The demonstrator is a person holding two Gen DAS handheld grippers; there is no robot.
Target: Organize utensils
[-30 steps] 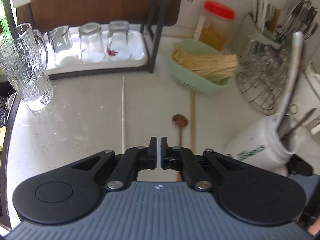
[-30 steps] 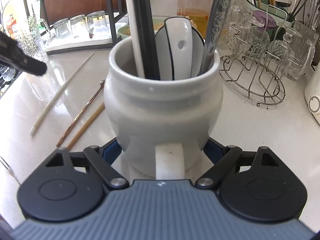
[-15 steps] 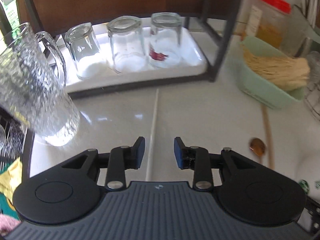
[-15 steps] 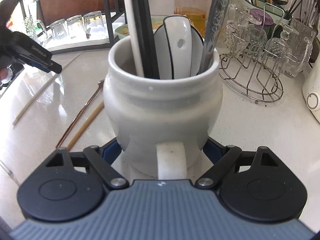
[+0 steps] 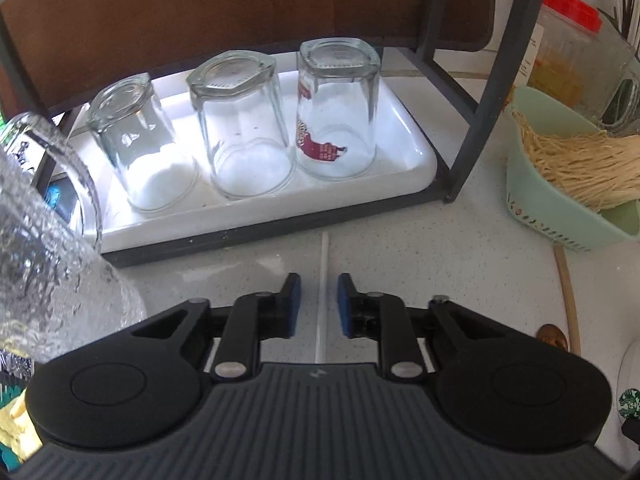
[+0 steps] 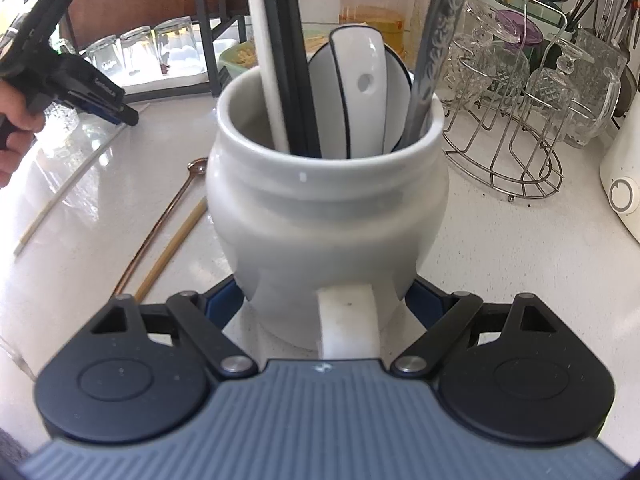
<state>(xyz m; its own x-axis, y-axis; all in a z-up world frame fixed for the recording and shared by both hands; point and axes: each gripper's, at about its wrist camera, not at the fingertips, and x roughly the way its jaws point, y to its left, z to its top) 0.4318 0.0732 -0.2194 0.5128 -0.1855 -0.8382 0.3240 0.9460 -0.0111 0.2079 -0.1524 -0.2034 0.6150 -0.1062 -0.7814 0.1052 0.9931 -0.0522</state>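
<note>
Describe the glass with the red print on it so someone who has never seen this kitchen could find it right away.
Find the dark metal rack on the counter; its bottom level holds a white tray with three clear glasses standing upside down in a row. The glass with the red print is the one at the right end, nearest the rack's front post. Its neighbours are plain.

Left wrist camera tilts down over the table (image 5: 400,248), close to the upturned glasses (image 5: 240,128). Right wrist camera sits hard against the white jar (image 6: 320,216), glimpsing those glasses (image 6: 156,48) behind.
</note>
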